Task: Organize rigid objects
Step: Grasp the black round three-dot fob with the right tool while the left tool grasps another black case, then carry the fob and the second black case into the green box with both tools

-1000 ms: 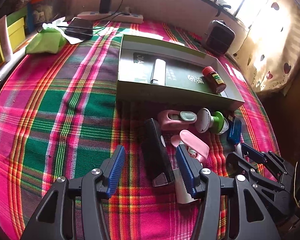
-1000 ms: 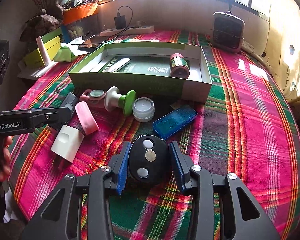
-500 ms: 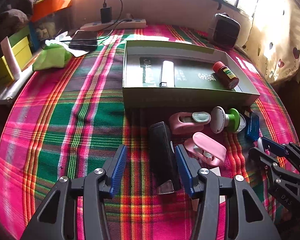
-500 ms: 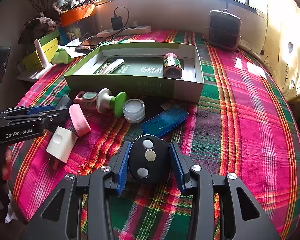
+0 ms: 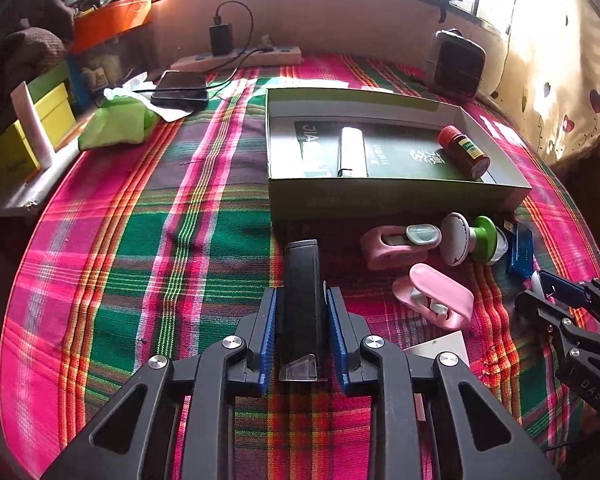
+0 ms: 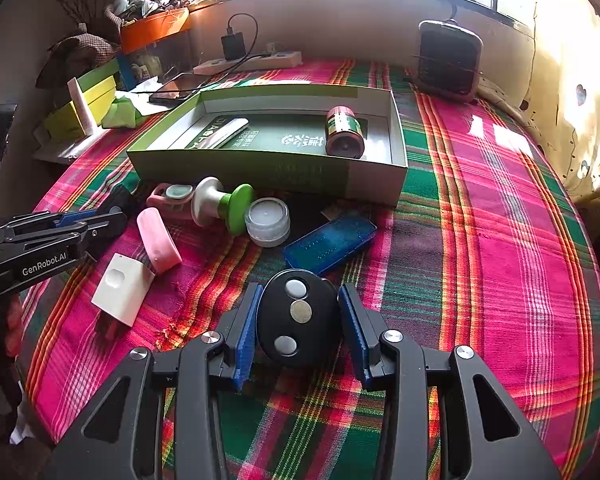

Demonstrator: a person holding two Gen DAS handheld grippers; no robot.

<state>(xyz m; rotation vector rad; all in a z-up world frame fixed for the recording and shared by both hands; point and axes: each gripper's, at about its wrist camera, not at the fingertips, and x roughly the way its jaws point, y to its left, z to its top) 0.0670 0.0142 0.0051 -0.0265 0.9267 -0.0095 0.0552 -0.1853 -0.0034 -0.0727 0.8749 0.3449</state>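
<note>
On the pink, green and orange plaid cloth (image 5: 148, 248) that covers the table, we find our left tongs (image 5: 302, 332) with their blue pads just closed in from a wide gap onto the sides of a long black rectangular device with a clear end cap (image 5: 301, 304); the pads now press it from both sides while it lies flat on the cloth, pointing toward the box. Our right tongs (image 6: 298, 322) clamp a black oval key fob with three round buttons (image 6: 296, 316), which also sits low over the cloth.

Just beyond the black device stands the shallow green cardboard box (image 5: 396, 198), open at the top. Inside it lie a white slim stick-shaped object (image 5: 352, 152) and a red-brown small bottle with a green label (image 5: 464, 154), resting on its side near the box's right end.

Between the two tongs, loose on the cloth in front of the box, lie a pink clip with a grey oval pad (image 5: 396, 240), a white and green spool-shaped object (image 6: 222, 206), a small clear round jar (image 6: 268, 220), a translucent blue flat case (image 6: 330, 238), a pink oblong open case (image 5: 434, 296) and a white flat square piece (image 6: 122, 288). The jar touches the green end of the spool.
</note>
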